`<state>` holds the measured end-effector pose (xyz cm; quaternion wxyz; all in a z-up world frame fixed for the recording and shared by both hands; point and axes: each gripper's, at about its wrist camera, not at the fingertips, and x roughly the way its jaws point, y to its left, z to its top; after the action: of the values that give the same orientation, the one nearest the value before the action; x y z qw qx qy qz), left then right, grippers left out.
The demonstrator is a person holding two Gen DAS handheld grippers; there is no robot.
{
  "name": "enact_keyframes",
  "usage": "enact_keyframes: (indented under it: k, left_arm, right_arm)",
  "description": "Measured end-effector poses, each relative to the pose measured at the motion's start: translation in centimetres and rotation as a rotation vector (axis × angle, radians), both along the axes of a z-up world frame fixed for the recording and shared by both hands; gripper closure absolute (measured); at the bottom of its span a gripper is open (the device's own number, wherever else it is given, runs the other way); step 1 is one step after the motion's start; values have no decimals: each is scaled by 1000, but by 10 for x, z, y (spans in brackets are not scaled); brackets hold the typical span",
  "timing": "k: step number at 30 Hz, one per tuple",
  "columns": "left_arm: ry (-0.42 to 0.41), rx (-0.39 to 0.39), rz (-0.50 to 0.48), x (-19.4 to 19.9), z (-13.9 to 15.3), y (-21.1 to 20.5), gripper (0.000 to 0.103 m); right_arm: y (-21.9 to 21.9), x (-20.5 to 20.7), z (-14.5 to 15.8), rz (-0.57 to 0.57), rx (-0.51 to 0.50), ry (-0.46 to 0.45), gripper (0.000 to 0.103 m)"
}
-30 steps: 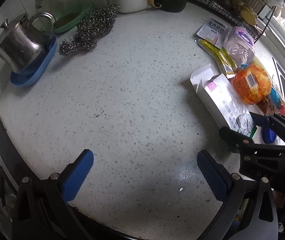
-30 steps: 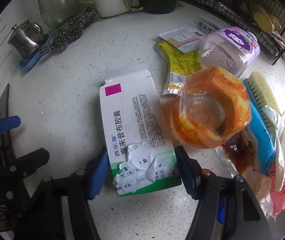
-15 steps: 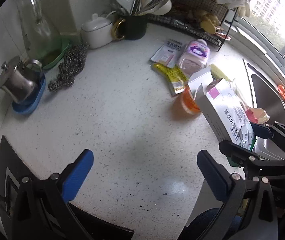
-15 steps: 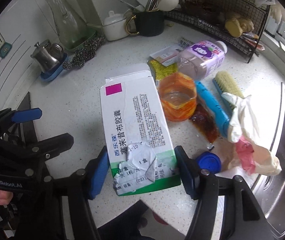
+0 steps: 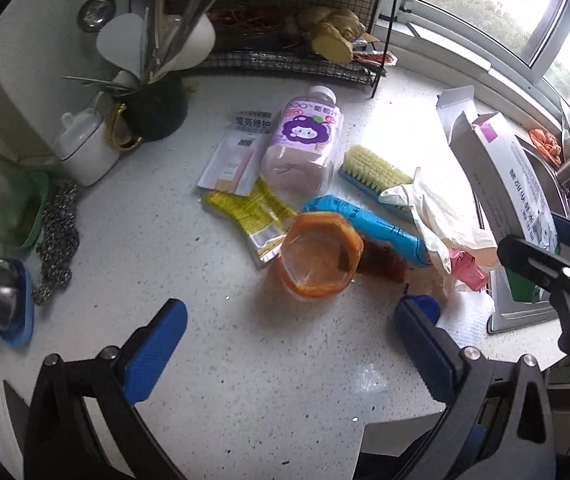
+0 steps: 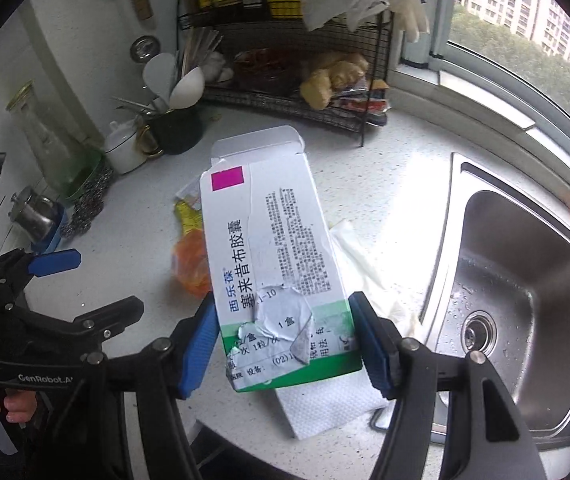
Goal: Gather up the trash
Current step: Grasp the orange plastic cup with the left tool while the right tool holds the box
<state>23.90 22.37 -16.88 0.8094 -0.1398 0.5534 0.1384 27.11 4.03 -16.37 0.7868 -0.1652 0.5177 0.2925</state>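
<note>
Your right tool [image 6: 285, 336] gripped a white-and-green medicine box [image 6: 277, 264], both blue pads pressed against its lower sides; the box was lifted clear of the tabletop [image 6: 385, 168], top flap open, a magenta square near its upper corner, its label partly torn. From the left wrist view the same box [image 5: 513, 184] appeared at the right edge, above the rim of the sink [image 6: 525, 280].

Your left tool [image 5: 285, 340] hung open over a bare stretch of tabletop [image 5: 165, 208], nothing between its pads.

Trash lying on the tabletop:
- orange plastic cup [image 5: 317, 260], on its side, mouth facing the camera, with a brown spill just beside it;
- yellow wrapper [image 5: 253, 208], flat, touching the cup;
- pink-and-white sachet [image 5: 237, 152], partly over the yellow wrapper;
- bottle with a purple label [image 5: 305, 140], lying down (cap pointing toward the wire rack);
- blue packet [image 5: 369, 224], beside the cup;
- crumpled white glove [image 5: 433, 208], over the blue packet's end;
- blue bottle cap [image 5: 425, 304], close to your left tool's right pad.

Other items: scrub brush [image 5: 373, 172], yellow bristles up; dark mug of utensils [image 5: 157, 108]; white lidded pot [image 5: 85, 152]; steel scourer [image 5: 59, 240]; wire rack [image 5: 293, 60] against the wall; white paper towel [image 6: 325, 404] at the tabletop's near edge.
</note>
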Motion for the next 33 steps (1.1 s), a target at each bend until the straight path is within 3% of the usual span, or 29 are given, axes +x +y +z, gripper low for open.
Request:
enact_keyframes:
  k: [9,15,18,20,25,33]
  left_arm:
    - [85,-50,-59,44,-51,10,0]
    - [93,-49,-78,53,-67,16,1]
    - [85,-43,-93,55,-71,15,15]
    - [83,-71,-93,57,-74,14,37]
    - [55,-29,-98,46,-65,0,38]
    - [8,4,-106,12,-23,-23,38]
  right_arm:
    - [-13,25,-20,-86,-56,32,42]
    - [-14,29,-28,-89,-78,60,42]
    - [-15,27,-28,-85,-89,60,42]
    - [-16,23,-25,-82,-95,55,42]
    - [-23,14,-19,-91,-109,43,42]
    - [-37,0,-1,-101,-107,11,42]
